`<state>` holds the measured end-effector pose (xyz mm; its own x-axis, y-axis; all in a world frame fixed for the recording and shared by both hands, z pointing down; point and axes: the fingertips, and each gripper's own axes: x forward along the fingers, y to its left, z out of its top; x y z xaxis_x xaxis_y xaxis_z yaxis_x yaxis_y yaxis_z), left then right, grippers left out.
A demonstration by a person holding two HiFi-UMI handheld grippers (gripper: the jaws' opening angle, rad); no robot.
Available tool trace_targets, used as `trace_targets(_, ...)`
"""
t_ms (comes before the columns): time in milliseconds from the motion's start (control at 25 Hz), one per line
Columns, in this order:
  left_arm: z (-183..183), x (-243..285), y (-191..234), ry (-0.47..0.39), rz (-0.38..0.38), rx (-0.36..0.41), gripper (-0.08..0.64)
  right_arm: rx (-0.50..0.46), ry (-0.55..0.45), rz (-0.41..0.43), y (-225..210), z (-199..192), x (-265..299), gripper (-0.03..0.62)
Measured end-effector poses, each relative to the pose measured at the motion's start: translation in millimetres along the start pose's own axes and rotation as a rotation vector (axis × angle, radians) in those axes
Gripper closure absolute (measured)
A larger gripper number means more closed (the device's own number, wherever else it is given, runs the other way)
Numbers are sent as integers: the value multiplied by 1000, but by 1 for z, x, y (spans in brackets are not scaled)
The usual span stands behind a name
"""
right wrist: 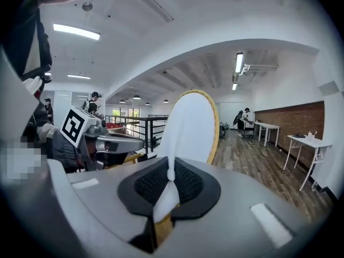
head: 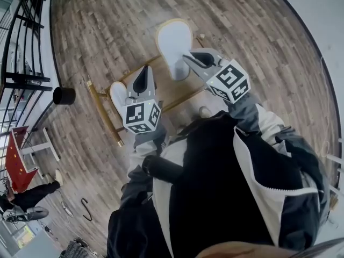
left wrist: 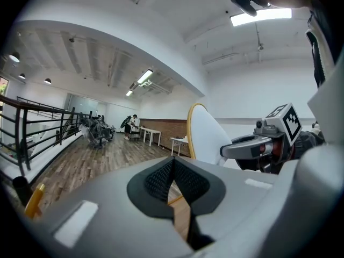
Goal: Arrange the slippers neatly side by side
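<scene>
My right gripper [head: 189, 58] [right wrist: 171, 179] is shut on a white slipper [head: 173, 42] with a tan rim. It holds the slipper up on edge, so the sole [right wrist: 188, 128] stands tall beyond the jaws. My left gripper [head: 142, 73] [left wrist: 173, 181] is shut too. A tan strip shows low in its gap, and the second white slipper [head: 117, 97] hangs beside and under it, mostly hidden. The left gripper view shows the right gripper [left wrist: 252, 147] and its slipper [left wrist: 207, 136] close on the right. Both grippers hang above a low wooden rack [head: 103, 114].
A black railing [head: 21, 47] runs along the left edge of the wooden floor, with a black round tub [head: 64, 95] near it. A red table [head: 16, 160] and another person [head: 27, 198] are at lower left. White tables [right wrist: 301, 144] stand farther down the room.
</scene>
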<state>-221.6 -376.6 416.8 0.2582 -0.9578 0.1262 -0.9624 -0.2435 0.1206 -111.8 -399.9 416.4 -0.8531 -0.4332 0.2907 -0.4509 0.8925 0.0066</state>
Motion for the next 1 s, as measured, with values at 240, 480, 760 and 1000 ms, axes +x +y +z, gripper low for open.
trace_targets(240, 0, -3, 3, 9, 8, 8, 548, 26, -12, 13, 8, 9, 3, 566)
trace_targets(480, 1, -18, 11, 6, 28, 9, 548, 51, 4, 38, 19, 0, 16, 565)
trace_targets(760, -4, -48, 29, 7, 88, -6, 548, 37, 56, 81, 38, -20, 47, 565)
trace_targets(1000, -11, -90, 50, 14, 170, -28, 548, 69, 103, 175, 77, -39, 92, 565)
